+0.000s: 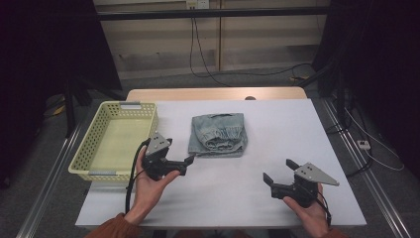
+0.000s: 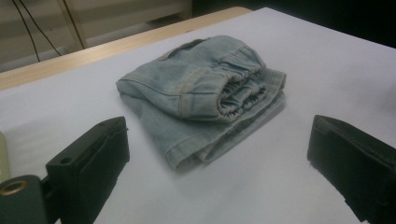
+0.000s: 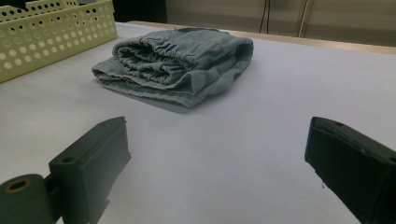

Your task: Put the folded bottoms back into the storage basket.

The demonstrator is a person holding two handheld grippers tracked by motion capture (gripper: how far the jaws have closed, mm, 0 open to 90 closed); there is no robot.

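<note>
Folded denim shorts (image 1: 218, 134) lie mid-desk beside the yellow basket (image 1: 97, 141). Left tongs (image 1: 184, 161) hover gaping at their near corner; right tongs (image 1: 279, 173) wait released, well apart. Likely next: pinch the stack whole and lift basketward.

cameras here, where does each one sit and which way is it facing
High view: above the person's side, facing forward and down on the table; both forearms, left gripper, right gripper.
Left gripper view: on the left gripper, close to the folded jeans; own open jaws.
Right gripper view: on the right gripper, farther back; own open jaws.
All share the jeans; two the basket.
</note>
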